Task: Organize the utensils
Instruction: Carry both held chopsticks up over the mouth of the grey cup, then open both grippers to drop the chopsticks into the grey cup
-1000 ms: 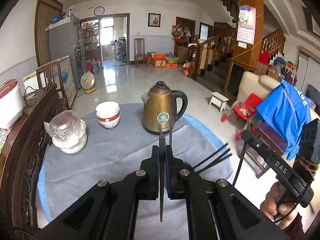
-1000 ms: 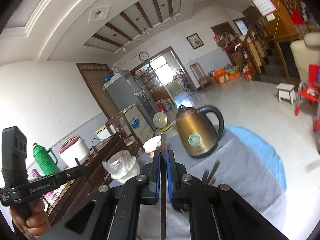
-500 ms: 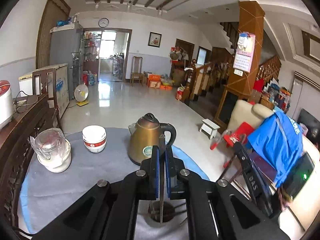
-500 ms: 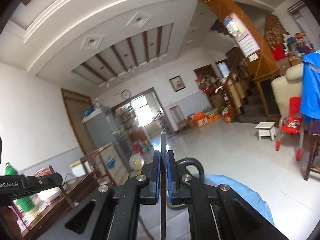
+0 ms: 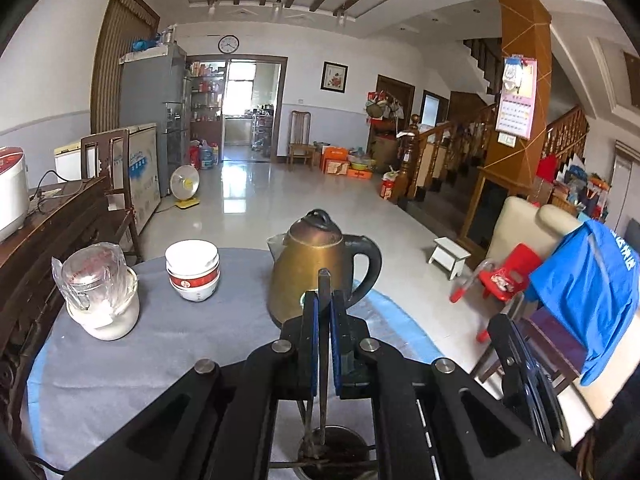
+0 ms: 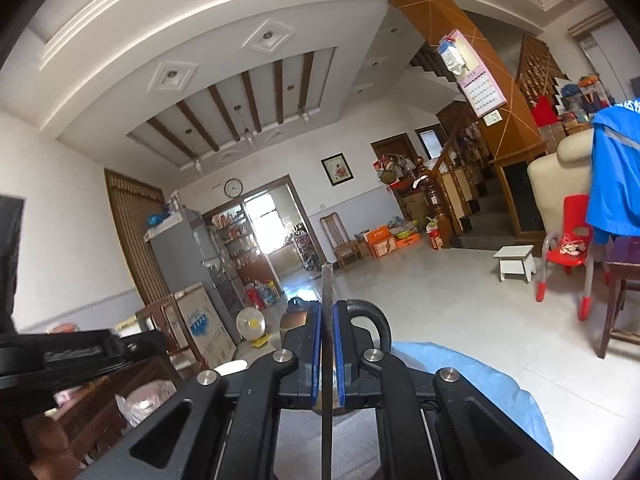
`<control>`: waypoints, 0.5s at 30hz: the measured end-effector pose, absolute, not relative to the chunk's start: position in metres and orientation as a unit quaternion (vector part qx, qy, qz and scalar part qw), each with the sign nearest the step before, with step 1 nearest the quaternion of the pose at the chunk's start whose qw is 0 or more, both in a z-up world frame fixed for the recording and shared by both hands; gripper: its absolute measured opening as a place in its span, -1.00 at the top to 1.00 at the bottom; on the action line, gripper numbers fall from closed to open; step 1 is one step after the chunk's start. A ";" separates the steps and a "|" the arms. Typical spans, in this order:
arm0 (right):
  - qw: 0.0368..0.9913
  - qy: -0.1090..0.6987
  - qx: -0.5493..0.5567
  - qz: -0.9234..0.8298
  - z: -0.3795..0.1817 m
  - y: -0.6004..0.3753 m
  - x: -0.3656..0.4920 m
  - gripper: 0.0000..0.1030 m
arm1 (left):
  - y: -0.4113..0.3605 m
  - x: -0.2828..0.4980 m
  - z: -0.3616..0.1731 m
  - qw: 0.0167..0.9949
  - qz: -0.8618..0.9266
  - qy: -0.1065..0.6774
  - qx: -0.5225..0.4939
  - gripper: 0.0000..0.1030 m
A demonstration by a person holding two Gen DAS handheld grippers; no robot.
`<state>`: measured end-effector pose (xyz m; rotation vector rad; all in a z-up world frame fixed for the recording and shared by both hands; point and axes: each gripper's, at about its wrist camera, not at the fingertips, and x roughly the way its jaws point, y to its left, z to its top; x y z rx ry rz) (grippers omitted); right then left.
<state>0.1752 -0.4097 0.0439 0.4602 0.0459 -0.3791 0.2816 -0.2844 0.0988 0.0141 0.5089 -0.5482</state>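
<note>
My left claw is clamped narrow on one dark chopstick, its blue pads pressed against the stick on both sides. The chopstick stands upright through the claw, its top poking above the fingertips and its lower end reaching down into a round metal holder that sits at the near edge of the counter, right below my claw; a few other thin sticks show in the holder too. Further back on the grey-clothed counter, a brass kettle with a black handle stands around the middle, a stack of white bowls with a red band sits to its left, and a plastic-wrapped glass jar on a white pot is near the left edge. My right claw is likewise squeezed narrow on a second chopstick, held upright between its blue pads, tilted up toward the room and ceiling, with only the blue rim of the counter showing beneath it. I cannot tell where that stick's lower end lies.
</note>
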 end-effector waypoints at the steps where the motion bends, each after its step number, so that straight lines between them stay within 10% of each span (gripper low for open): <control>1: 0.957 0.028 0.224 -0.181 0.042 -0.408 0.175 0.88 | -0.286 0.282 0.096 0.931 -0.266 0.249 0.011 0.89; 15: 0.952 0.009 0.248 -0.179 0.050 -0.420 0.150 0.87 | -0.278 0.270 0.090 0.923 -0.277 0.267 0.024 0.89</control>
